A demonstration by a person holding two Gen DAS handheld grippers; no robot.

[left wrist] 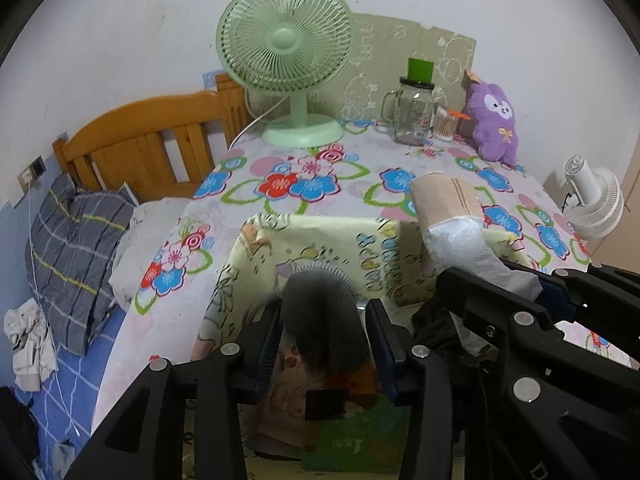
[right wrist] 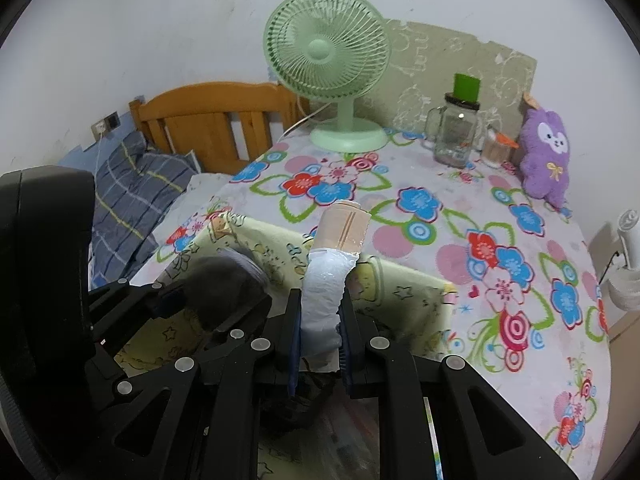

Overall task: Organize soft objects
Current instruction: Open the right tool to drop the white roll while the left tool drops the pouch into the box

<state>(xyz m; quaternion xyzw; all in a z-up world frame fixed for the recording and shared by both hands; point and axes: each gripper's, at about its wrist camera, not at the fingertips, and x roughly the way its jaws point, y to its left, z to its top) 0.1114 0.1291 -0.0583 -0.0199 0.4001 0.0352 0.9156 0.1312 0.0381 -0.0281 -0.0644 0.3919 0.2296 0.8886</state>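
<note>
My left gripper (left wrist: 322,332) is shut on a dark grey soft object (left wrist: 320,312) and holds it over the open yellow cartoon-print box (left wrist: 320,236). My right gripper (right wrist: 320,328) is shut on the white plastic end of a tan wrapped bundle (right wrist: 344,228), which sticks up above the same box (right wrist: 408,292). The bundle also shows in the left wrist view (left wrist: 444,196). The grey object shows in the right wrist view (right wrist: 228,284). A purple plush toy (left wrist: 494,120) leans at the table's far right, also in the right wrist view (right wrist: 546,156).
A green desk fan (left wrist: 286,64), a glass jar with a green lid (left wrist: 412,116) and a cotton swab cup (left wrist: 444,122) stand at the back of the flowered tablecloth (left wrist: 320,172). A bed with a plaid pillow (left wrist: 76,248) lies left. A white fan (left wrist: 592,200) stands right.
</note>
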